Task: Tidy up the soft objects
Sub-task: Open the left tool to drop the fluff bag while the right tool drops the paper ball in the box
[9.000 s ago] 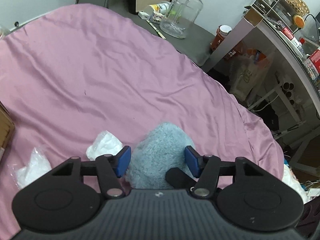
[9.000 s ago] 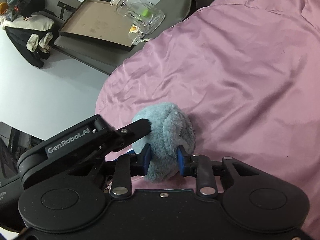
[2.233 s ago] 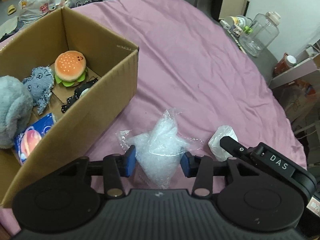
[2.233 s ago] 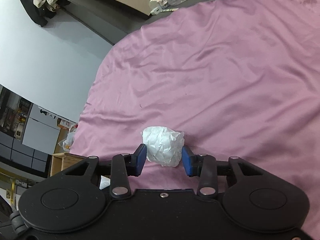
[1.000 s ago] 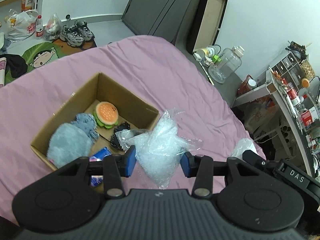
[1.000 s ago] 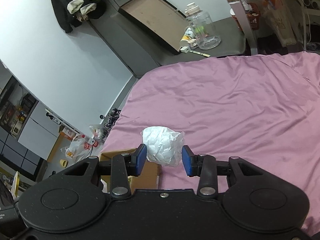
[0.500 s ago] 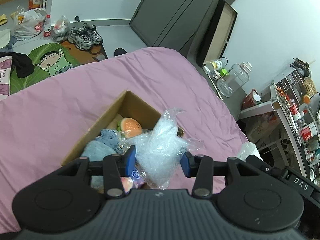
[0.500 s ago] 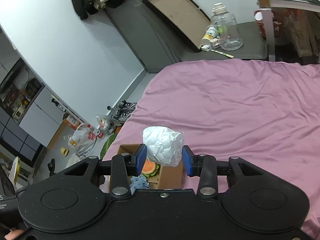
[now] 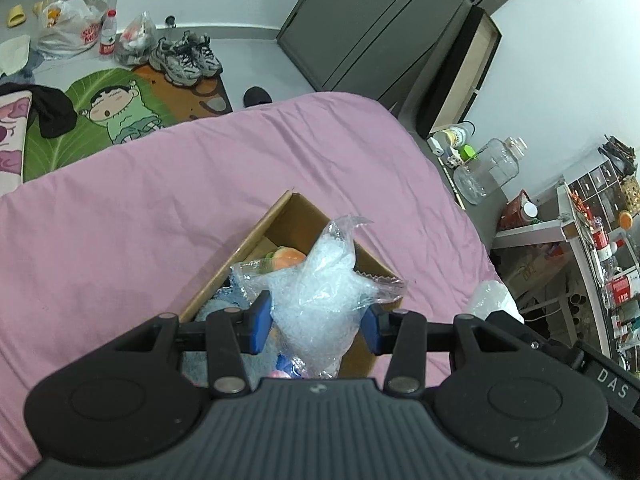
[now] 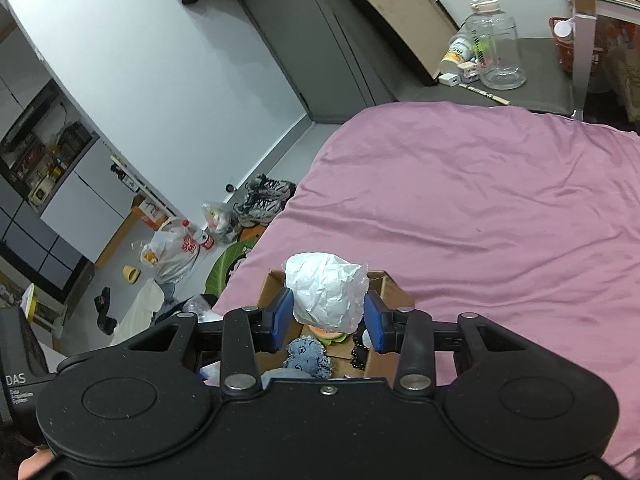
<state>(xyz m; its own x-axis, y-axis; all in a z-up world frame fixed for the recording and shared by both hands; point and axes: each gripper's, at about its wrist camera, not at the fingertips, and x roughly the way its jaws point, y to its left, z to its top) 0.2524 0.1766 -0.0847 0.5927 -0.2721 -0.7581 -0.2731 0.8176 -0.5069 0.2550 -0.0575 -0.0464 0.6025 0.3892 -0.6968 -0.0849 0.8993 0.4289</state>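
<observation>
Left gripper (image 9: 316, 328) pinching clear plastic bag (image 9: 320, 300) by its belly; blue fingers (image 9: 259, 326) dent the film on both sides, so bag hangs bunched with its neck flaring up. Held above the box (image 9: 362, 266), roughly over its near half. Looks like a carry pose for a straight drop.

Right gripper (image 10: 328, 320) pinching crumpled white wad (image 10: 326, 290); fingers (image 10: 282, 318) pressed into the sides, wad standing up proud of them. Also over the box (image 10: 390, 286), just past its far wall in that view.

Box sits on the pink bed (image 9: 140, 220), well in from the foot edge, nearer the side edge by the desk (image 9: 532, 232). Open top, flaps out of the way, hence both loads brought in from above. Inside: burger plush (image 10: 330, 336), blue-grey fuzzy plush (image 9: 218, 308), small denim-blue toy (image 10: 306, 360), something dark (image 10: 358, 354) by the right wall. Rest of bed bare in both views.

Judgement: both grippers at the drop stage, last loose items in hand. Risk: bag is light and wide, could catch a wall and tip out. Safer to lower into the opening before letting go, one gripper at a time to avoid a clash over a small box.
</observation>
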